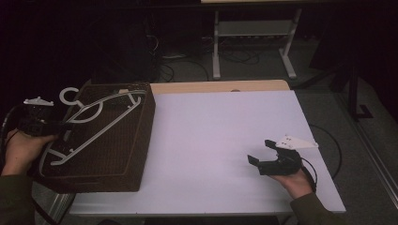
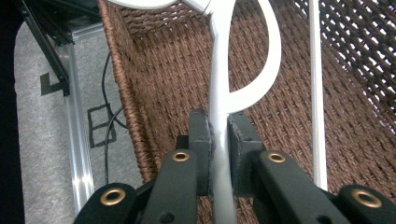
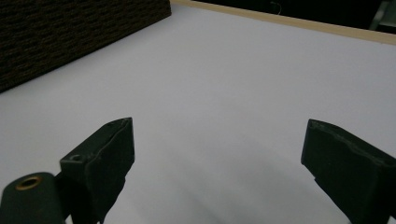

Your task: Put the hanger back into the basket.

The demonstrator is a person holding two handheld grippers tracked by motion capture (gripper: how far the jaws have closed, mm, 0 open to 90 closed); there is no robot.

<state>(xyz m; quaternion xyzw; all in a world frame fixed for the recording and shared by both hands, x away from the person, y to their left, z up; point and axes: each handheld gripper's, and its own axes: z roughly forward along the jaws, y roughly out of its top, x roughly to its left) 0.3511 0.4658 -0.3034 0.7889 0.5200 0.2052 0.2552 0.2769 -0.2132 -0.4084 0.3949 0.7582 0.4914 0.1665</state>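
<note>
Up above, looking down from the high view, a brown wicker basket (image 1: 123,154) sits at the tabletop's (image 1: 211,136) left edge, reaching from near the far corner almost to the near edge. A white clothes hanger (image 1: 91,123) lies slanted across the basket's open top, its hook poking out past the far-left rim. The left claw (image 1: 60,125) is at the basket's left side, where the hanger's shoulder runs, held in the person's left hand (image 1: 21,149). Over by the near-right corner, the right claw (image 1: 261,151) hovers just above the bare white surface, well apart from the basket, cradled in the right hand (image 1: 295,180).

Next, the left gripper view: the left claw (image 2: 219,140) is clamped on the hanger (image 2: 219,93), both dark pads pressed against a white bar that runs straight up between them. Woven basket wall (image 2: 168,70) lies behind.

Last, the right gripper view: the right claw (image 3: 217,156) stands wide apart with nothing between its jaws, bare tabletop (image 3: 233,84) beneath, and the basket's dark side (image 3: 70,32) at the upper left.
</note>
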